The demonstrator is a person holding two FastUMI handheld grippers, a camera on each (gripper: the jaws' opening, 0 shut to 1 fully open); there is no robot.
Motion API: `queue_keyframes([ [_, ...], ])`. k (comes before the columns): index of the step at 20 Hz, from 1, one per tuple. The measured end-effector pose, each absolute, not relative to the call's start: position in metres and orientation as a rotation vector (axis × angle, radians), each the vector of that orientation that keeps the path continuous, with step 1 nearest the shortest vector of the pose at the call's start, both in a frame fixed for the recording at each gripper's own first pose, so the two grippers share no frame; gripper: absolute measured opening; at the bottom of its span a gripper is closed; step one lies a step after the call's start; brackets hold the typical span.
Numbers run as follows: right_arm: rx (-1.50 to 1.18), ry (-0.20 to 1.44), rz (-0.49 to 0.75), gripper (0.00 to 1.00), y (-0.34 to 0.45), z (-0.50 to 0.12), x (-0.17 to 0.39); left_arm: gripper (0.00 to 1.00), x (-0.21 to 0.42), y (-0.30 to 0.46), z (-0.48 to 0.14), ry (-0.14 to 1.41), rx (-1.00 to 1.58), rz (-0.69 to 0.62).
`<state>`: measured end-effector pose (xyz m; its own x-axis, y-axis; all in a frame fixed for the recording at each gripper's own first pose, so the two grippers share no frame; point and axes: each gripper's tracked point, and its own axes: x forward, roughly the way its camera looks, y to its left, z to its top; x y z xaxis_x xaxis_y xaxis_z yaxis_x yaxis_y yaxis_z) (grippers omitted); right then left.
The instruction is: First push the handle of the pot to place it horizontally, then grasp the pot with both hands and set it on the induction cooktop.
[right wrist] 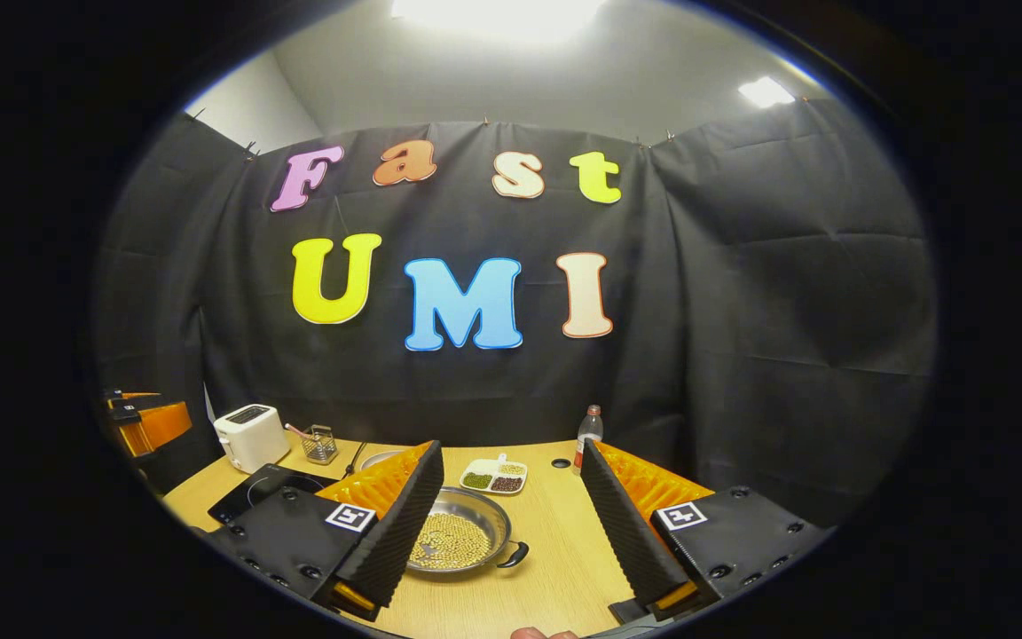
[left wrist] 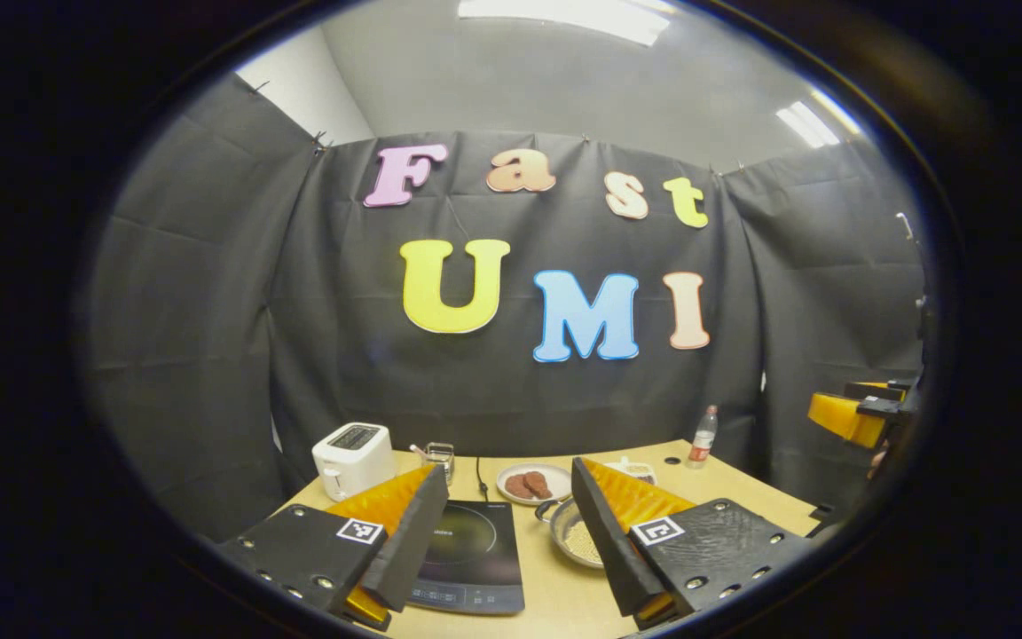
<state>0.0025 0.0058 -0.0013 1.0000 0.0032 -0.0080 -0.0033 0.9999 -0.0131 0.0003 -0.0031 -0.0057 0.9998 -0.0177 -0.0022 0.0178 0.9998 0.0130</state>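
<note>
I hold both tongs spread wide above the tabletop (right wrist: 555, 568), gripping nothing: the left tongs (left wrist: 511, 532) frame the cooktop (left wrist: 467, 555), the right tongs (right wrist: 511, 524) frame the pot (right wrist: 458, 532). The pot sits just right of the cooktop, holding pale beans. Behind stand a toaster (left wrist: 353, 459), a wire basket (right wrist: 320, 444), a plate (left wrist: 533, 484), a divided dish (right wrist: 495, 477) and a bottle (right wrist: 589, 433).

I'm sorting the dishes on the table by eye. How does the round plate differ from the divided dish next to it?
The round plate is circular with a single flat well; the divided dish is rectangular and split into compartments. The plate holds two brown pieces; the dish holds separate small heaps: green, dark and pale. Both are white and sit toward the back of the wooden table, behind the pot.
</note>
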Motion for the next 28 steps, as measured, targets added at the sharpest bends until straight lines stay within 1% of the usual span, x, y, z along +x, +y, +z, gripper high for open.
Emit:
queue_keyframes([
  [12, -0.016, 0.057, 0.025, 0.99, 0.014, -0.010, 0.010, 0.83, -0.001, 0.006, -0.011, 0.003, 0.004, -0.010],
  [14, -0.013, 0.080, 0.031, 0.99, 0.016, -0.014, 0.014, 0.83, -0.002, 0.009, -0.015, 0.008, 0.002, -0.007],
  [15, -0.011, 0.093, 0.038, 0.99, 0.018, -0.016, 0.016, 0.86, -0.003, 0.012, -0.018, 0.012, 0.002, -0.005],
  [16, -0.009, 0.110, 0.049, 0.99, 0.020, -0.020, 0.017, 0.83, -0.003, 0.013, -0.020, 0.015, 0.001, -0.003],
  [17, -0.006, 0.124, 0.063, 0.99, 0.024, -0.022, 0.017, 0.86, -0.003, 0.014, -0.023, 0.021, -0.003, -0.001],
  [18, -0.003, 0.141, 0.076, 0.99, 0.026, -0.024, 0.020, 0.83, -0.003, 0.014, -0.027, 0.031, -0.009, -0.001],
  [20, 0.000, 0.177, 0.092, 0.99, 0.028, -0.029, 0.022, 0.83, -0.006, 0.016, -0.031, 0.047, -0.020, -0.002],
  [21, 0.000, 0.195, 0.102, 0.99, 0.030, -0.031, 0.023, 0.85, -0.007, 0.016, -0.032, 0.049, -0.022, -0.003],
  [22, 0.000, 0.215, 0.117, 0.99, 0.035, -0.035, 0.024, 0.83, -0.007, 0.017, -0.032, 0.051, -0.022, -0.005],
  [23, -0.001, 0.232, 0.126, 0.95, 0.036, -0.037, 0.026, 0.85, -0.009, 0.017, -0.032, 0.052, -0.021, -0.004],
  [24, 0.000, 0.241, 0.145, 0.95, 0.040, -0.038, 0.025, 0.85, -0.010, 0.018, -0.034, 0.053, -0.019, -0.004],
  [25, -0.001, 0.247, 0.162, 0.92, 0.046, -0.039, 0.026, 0.86, -0.010, 0.020, -0.033, 0.050, -0.016, -0.002],
  [26, -0.008, 0.254, 0.170, 0.85, 0.047, -0.041, 0.026, 0.83, -0.010, 0.022, -0.033, 0.049, -0.013, 0.005],
  [27, -0.021, 0.257, 0.173, 0.70, 0.048, -0.043, 0.028, 0.83, -0.011, 0.025, -0.036, 0.055, -0.013, 0.015],
  [28, -0.034, 0.261, 0.179, 0.55, 0.050, -0.045, 0.029, 0.86, -0.012, 0.028, -0.038, 0.063, -0.018, 0.024],
])
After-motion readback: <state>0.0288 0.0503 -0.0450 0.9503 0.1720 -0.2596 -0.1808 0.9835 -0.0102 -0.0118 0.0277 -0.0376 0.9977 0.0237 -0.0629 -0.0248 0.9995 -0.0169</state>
